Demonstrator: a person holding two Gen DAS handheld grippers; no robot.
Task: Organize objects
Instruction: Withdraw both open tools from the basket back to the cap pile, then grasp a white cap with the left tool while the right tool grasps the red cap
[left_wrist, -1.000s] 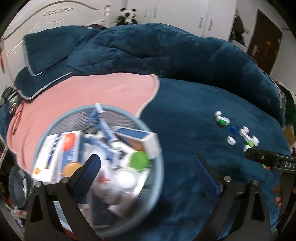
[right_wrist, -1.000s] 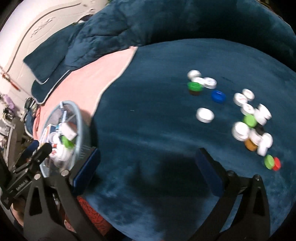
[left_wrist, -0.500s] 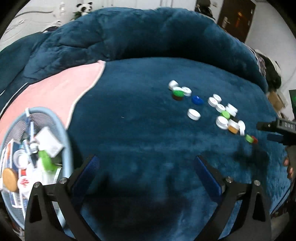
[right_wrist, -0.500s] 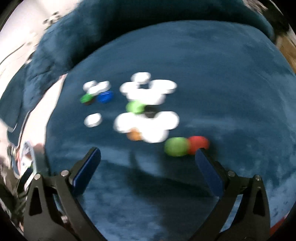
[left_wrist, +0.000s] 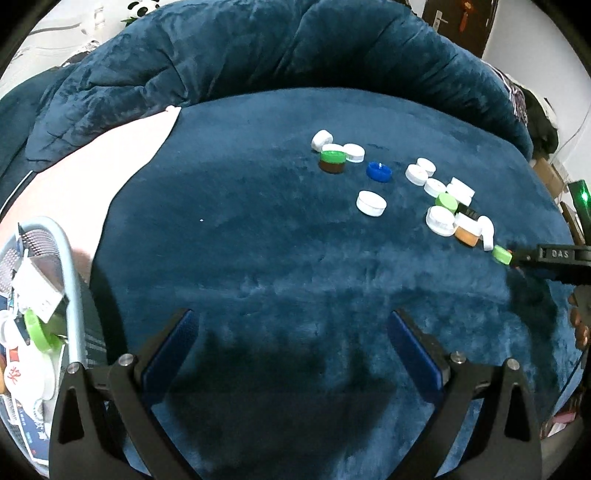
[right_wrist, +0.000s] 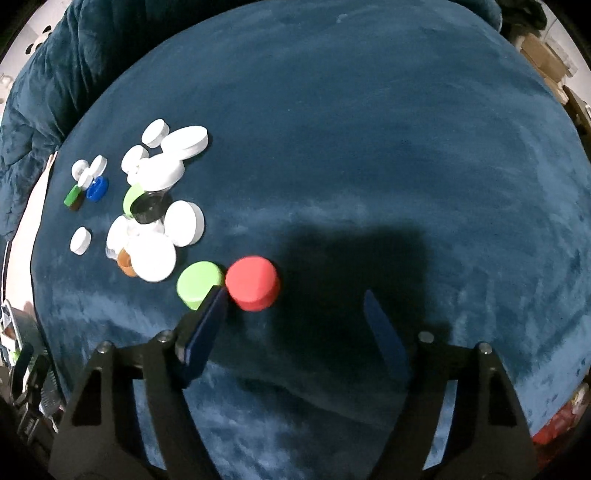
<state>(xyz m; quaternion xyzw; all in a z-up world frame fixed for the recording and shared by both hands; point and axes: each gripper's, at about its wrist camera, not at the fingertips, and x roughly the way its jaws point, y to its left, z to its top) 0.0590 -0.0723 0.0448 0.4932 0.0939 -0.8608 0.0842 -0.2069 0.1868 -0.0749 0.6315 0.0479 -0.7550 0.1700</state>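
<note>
Several bottle caps, mostly white (left_wrist: 371, 202), lie scattered on a dark blue plush blanket (left_wrist: 258, 240). A blue cap (left_wrist: 379, 172) and a green cap on a brown one (left_wrist: 333, 161) lie among them. In the right wrist view a red cap (right_wrist: 252, 283) sits beside a green cap (right_wrist: 198, 283). My right gripper (right_wrist: 295, 295) is open, low over the blanket, with the red cap just inside its left finger (right_wrist: 207, 325). My left gripper (left_wrist: 290, 321) is open and empty over bare blanket. The right gripper's tip shows in the left wrist view (left_wrist: 550, 256) beside the green cap (left_wrist: 501, 254).
A light blue mesh basket (left_wrist: 68, 266) full of boxes, bottles and lids stands at the left edge on a pink cloth (left_wrist: 92, 162). A bunched blue quilt (left_wrist: 258, 55) rises behind. Cardboard boxes (right_wrist: 546, 59) lie beyond the bed's far right.
My left gripper has swung right, away from the basket, toward the caps. My right gripper has moved in and down onto the caps, and the red cap now sits between its fingers.
</note>
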